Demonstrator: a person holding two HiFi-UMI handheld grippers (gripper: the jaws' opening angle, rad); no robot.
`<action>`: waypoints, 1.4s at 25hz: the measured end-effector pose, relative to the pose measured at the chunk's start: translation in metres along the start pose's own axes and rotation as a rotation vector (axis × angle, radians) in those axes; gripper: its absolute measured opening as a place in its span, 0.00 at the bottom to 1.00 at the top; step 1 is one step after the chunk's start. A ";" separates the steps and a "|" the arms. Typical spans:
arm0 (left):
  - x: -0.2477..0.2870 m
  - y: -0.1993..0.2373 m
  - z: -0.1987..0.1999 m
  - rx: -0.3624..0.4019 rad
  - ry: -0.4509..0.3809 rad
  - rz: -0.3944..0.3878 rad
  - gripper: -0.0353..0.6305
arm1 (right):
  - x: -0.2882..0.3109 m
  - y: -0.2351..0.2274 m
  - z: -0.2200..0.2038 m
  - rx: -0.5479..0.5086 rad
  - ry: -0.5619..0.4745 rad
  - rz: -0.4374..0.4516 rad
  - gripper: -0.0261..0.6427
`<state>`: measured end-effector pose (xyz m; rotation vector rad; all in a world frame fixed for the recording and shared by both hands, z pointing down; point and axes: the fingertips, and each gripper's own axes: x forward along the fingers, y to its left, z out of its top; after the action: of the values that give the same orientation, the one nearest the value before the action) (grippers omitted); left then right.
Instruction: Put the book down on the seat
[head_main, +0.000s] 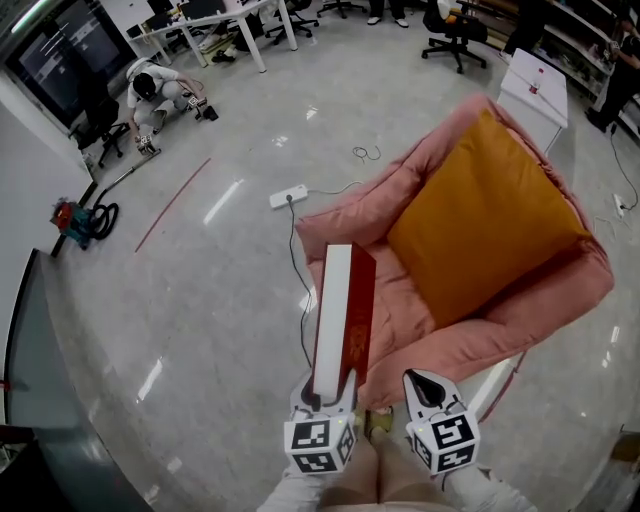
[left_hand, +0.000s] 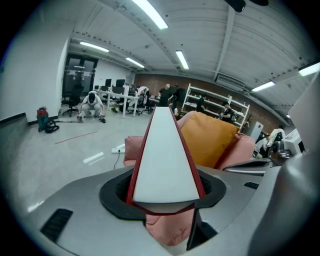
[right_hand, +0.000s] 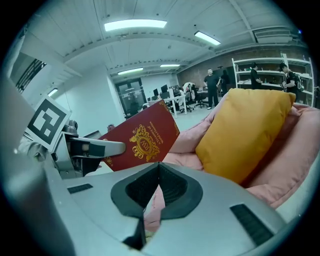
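Observation:
A dark red hardback book with white page edges stands on edge, pointing forward over the front left rim of the pink cushioned seat. My left gripper is shut on the book's near end; in the left gripper view the book rises between the jaws. An orange cushion leans against the seat's back. My right gripper hovers just right of the left one, at the seat's front edge, shut with nothing in it. The right gripper view shows the book's gold-crested cover to the left.
A white power strip and its cable lie on the grey floor left of the seat. A person crouches far off at the upper left. A white box stands behind the seat. Desks and office chairs line the back.

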<state>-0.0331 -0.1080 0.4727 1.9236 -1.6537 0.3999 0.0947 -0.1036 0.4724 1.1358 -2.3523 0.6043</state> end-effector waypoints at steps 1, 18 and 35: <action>0.008 0.001 -0.002 0.000 0.009 -0.003 0.42 | 0.005 -0.002 -0.003 0.003 0.007 -0.004 0.05; 0.147 0.028 -0.066 -0.056 0.161 -0.042 0.42 | 0.097 -0.051 -0.058 0.129 0.100 -0.092 0.05; 0.235 0.024 -0.127 -0.120 0.241 -0.060 0.42 | 0.136 -0.067 -0.098 0.202 0.151 -0.132 0.05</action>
<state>0.0058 -0.2235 0.7117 1.7569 -1.4292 0.4774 0.0938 -0.1687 0.6405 1.2734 -2.1079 0.8632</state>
